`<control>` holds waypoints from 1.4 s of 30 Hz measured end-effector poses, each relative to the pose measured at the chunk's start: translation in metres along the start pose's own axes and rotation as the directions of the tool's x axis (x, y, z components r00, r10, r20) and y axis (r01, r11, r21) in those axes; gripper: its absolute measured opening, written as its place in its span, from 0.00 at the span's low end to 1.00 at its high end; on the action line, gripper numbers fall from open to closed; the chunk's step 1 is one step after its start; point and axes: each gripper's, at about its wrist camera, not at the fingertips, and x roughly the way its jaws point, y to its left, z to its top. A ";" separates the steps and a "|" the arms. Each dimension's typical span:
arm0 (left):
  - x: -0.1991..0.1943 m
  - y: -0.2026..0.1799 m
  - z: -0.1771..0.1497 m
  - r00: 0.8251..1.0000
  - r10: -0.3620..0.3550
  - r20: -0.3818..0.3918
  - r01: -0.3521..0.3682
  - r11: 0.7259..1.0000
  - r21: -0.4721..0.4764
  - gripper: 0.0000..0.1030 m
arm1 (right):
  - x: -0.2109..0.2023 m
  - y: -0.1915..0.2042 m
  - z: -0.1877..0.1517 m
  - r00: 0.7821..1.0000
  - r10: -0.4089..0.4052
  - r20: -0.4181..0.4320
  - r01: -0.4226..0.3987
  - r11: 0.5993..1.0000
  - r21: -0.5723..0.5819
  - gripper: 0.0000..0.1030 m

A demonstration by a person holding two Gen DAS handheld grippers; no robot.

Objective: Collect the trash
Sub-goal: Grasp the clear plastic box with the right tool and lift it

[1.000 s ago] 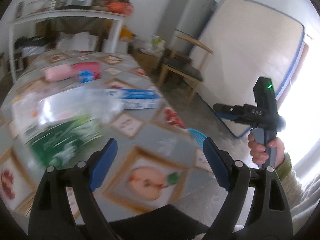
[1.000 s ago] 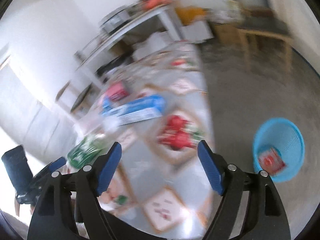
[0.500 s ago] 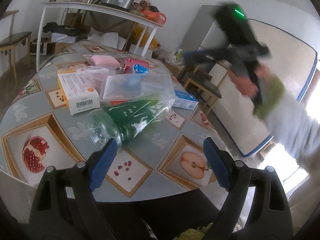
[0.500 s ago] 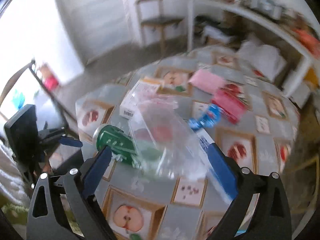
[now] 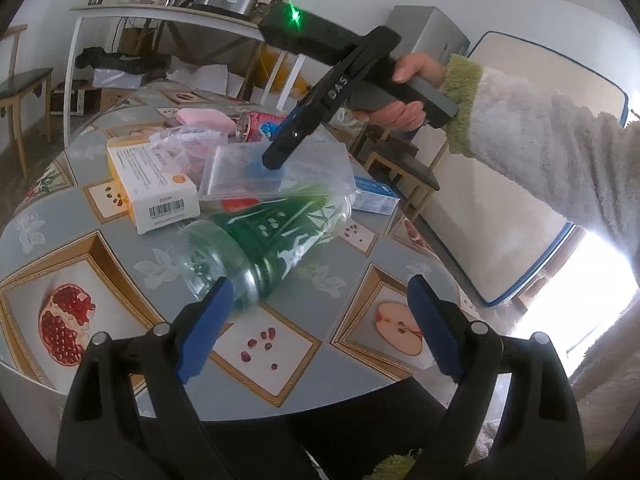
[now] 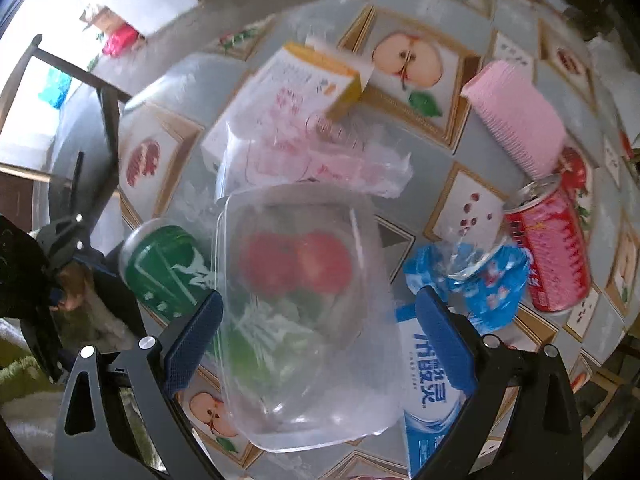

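Observation:
A clear plastic container (image 6: 304, 300) rests on a green-labelled bottle (image 5: 260, 240) that lies on its side on the fruit-patterned table (image 5: 100, 248). My right gripper (image 6: 318, 308) points steeply down over the container, open wide, with the container showing between its fingers untouched. In the left wrist view the right gripper (image 5: 276, 156) hangs just above the container (image 5: 276, 168), held by a hand in a fuzzy sleeve. My left gripper (image 5: 316, 308) is open and empty near the table's front edge, just short of the bottle's base.
Around the container lie a white-and-orange box (image 6: 288, 92), a crumpled clear bag (image 6: 320, 156), a pink stack (image 6: 516, 124), a red can (image 6: 552, 248), a blue wrapper (image 6: 480, 280) and a blue-white carton (image 6: 428, 380). A cluttered shelf (image 5: 160, 12), chair (image 5: 404, 168) and mattress (image 5: 520, 184) stand behind.
My right gripper swung from beside the table, near the blue basket, across to above the clear container and tipped downward. The left view turned toward the bottle, then settled.

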 end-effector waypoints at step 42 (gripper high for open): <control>-0.019 0.034 0.026 0.998 -0.003 0.058 0.015 0.979 -0.205 0.82 | -0.021 0.054 -0.244 0.777 -0.196 0.598 -0.204 0.821 0.533 0.83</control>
